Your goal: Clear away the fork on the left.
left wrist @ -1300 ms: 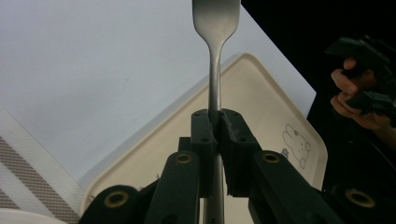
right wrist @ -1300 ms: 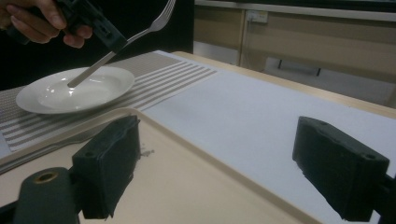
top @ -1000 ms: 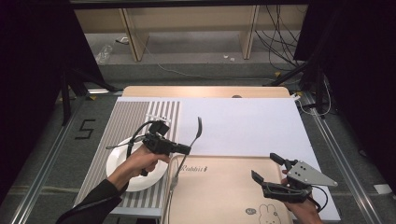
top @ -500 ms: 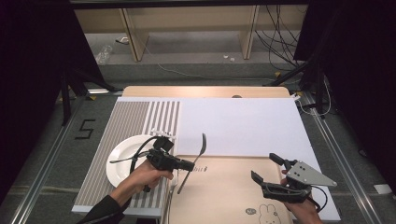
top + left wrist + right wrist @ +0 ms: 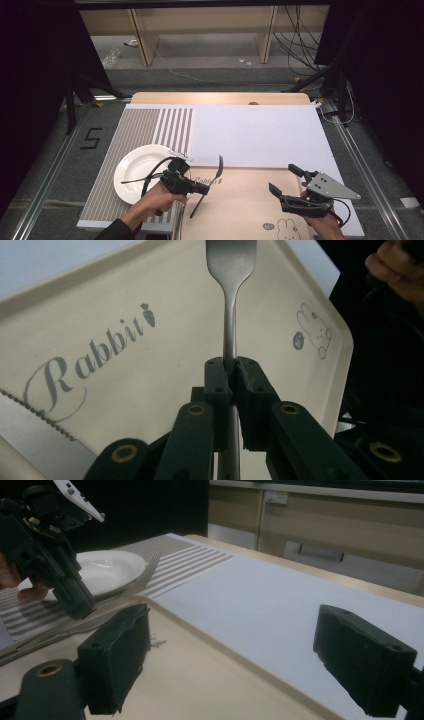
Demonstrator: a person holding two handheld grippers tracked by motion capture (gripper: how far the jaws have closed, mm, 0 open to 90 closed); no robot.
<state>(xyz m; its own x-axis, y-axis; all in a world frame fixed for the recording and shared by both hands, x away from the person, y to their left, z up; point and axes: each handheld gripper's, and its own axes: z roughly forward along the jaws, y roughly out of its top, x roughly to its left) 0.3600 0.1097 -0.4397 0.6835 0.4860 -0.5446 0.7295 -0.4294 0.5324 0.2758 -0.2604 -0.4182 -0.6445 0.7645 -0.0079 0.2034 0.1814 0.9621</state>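
The left gripper (image 5: 202, 189) pinches a fork (image 5: 230, 300) by its handle between closed jaws, above the beige tray (image 5: 240, 210) beside the white plate (image 5: 135, 167). The right gripper (image 5: 285, 187) hovers over the tray's far side, jaws spread and empty.

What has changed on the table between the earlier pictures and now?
The left tongs, shut on the fork, carried it toward the person and to the right, from beside the plate to over the tray. The plate, now uncovered, stayed put. The right tongs stayed open at the tray's right.
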